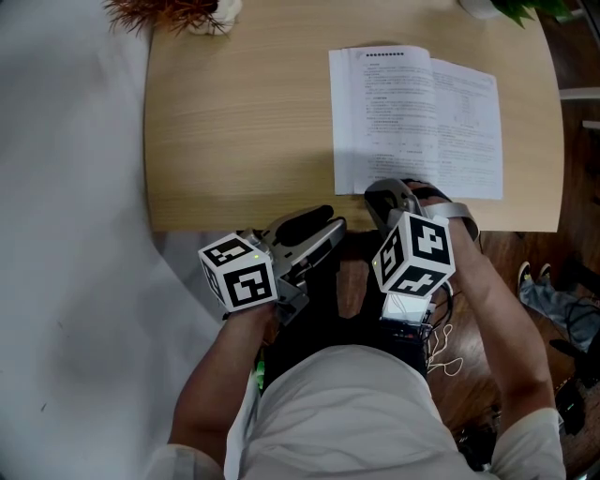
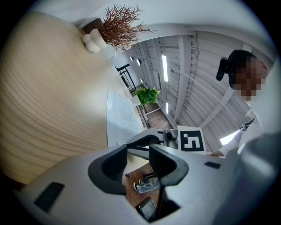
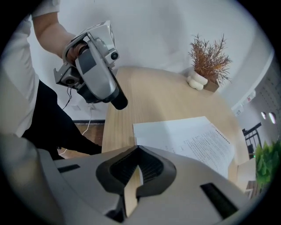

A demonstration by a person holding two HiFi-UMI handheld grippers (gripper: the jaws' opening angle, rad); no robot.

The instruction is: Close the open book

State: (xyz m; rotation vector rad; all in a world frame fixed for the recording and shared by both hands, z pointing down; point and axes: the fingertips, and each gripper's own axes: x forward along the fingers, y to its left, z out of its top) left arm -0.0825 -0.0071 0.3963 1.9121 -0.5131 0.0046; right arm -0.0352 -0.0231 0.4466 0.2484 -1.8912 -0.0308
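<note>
The open book (image 1: 412, 112) lies flat on the right part of the wooden table (image 1: 234, 122), both white printed pages up. My right gripper (image 1: 384, 192) points steeply down at the near edge of the left page. In the right gripper view its jaws (image 3: 138, 148) meet right where that page edge (image 3: 193, 136) runs under them, so it is shut on the page edge. My left gripper (image 1: 323, 220) hovers at the table's near edge, left of the book. Its jaws stand apart with nothing between them (image 2: 138, 151). The book (image 2: 118, 118) shows beyond them.
A dried plant in a white vase (image 1: 178, 11) stands at the table's far left corner, and a green plant (image 1: 525, 7) at the far right. The person's legs are under the near edge. Cables and clothing (image 1: 553, 300) lie on the floor at the right.
</note>
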